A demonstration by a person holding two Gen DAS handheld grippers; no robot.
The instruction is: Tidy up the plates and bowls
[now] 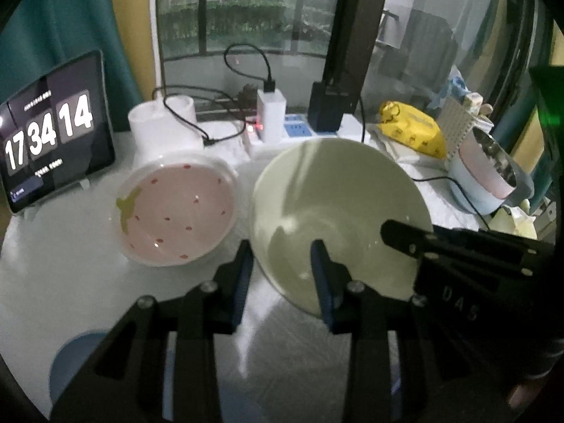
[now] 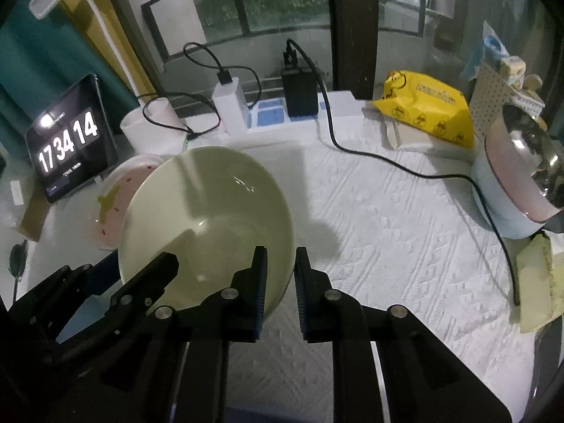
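A pale green bowl [image 1: 338,211] is held tilted above the table; it also shows in the right wrist view [image 2: 211,218]. My right gripper [image 2: 281,282] is shut on its near rim, one finger inside and one outside. My left gripper [image 1: 282,268] is open and straddles the bowl's left rim without clamping it. The right gripper's finger reaches into the bowl in the left wrist view [image 1: 405,239]. A pink strawberry-pattern bowl [image 1: 176,211] sits on the table left of the green bowl, partly hidden behind it in the right wrist view [image 2: 116,204].
A tablet clock [image 1: 53,134] stands at the far left. A white cup [image 1: 162,123], chargers [image 1: 269,112] with cables, a yellow bag [image 2: 426,109] and a pink-blue pot [image 2: 518,179] line the back and right. A blue plate edge [image 1: 77,363] lies near left.
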